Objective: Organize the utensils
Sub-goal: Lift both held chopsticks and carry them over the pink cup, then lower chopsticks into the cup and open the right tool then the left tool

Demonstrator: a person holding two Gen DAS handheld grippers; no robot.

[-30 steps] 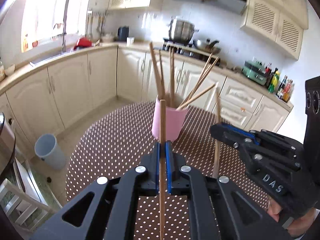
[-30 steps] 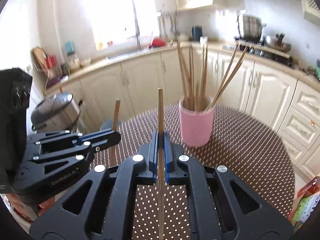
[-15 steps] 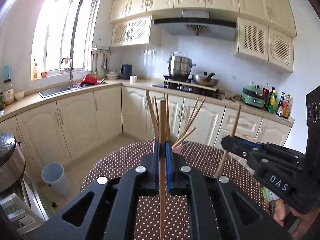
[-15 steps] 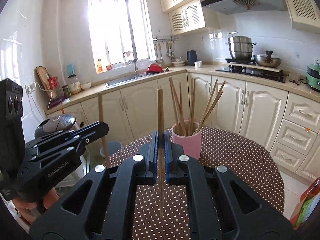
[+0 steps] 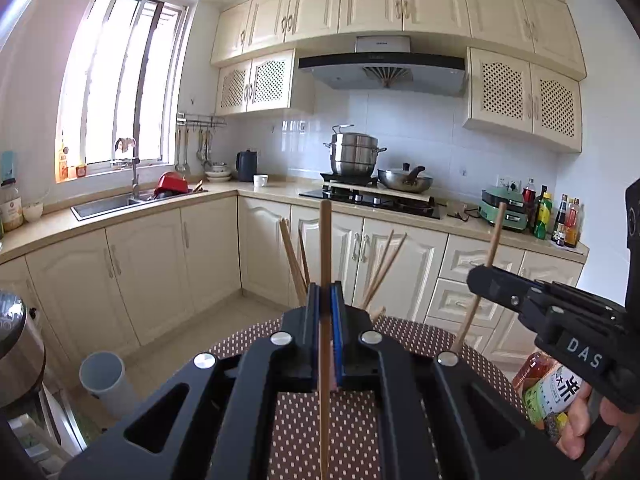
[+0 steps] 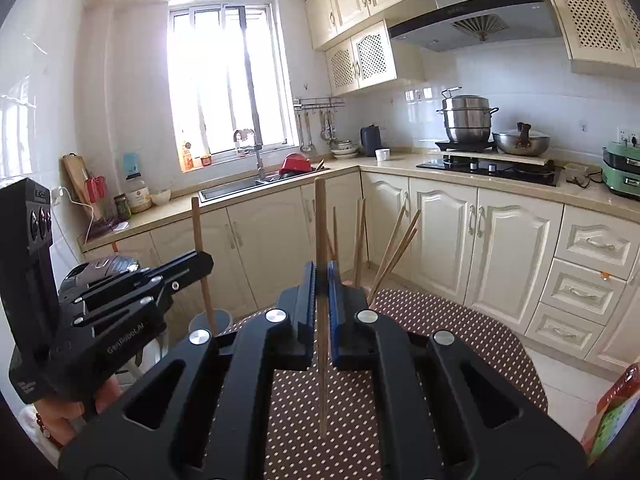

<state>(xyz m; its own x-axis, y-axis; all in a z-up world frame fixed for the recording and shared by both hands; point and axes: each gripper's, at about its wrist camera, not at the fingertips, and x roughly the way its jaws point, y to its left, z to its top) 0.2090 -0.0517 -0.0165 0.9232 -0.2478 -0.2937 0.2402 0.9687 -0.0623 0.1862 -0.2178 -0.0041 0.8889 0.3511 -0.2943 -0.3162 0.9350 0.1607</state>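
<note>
My left gripper (image 5: 325, 292) is shut on a wooden chopstick (image 5: 325, 240) held upright. My right gripper (image 6: 321, 276) is shut on another upright wooden chopstick (image 6: 320, 220). Each gripper shows in the other's view: the right one (image 5: 480, 276) at the right with its chopstick (image 5: 494, 240), the left one (image 6: 200, 260) at the left with its chopstick (image 6: 197, 232). Several chopsticks (image 5: 384, 264) stand in a pink cup that is almost wholly hidden behind my fingers; they also show in the right wrist view (image 6: 394, 248). The cup stands on the dotted brown table (image 5: 404, 328).
A green-labelled bottle (image 5: 554, 392) stands at the table's right edge. A grey bin (image 5: 102, 380) is on the floor at left, beside a steel cooker (image 5: 16, 336). Kitchen cabinets, sink and stove run along the far walls.
Both grippers have risen and tilted up with their chopsticks. The pink cup has dropped behind my fingers, and more of the upper kitchen shows.
</note>
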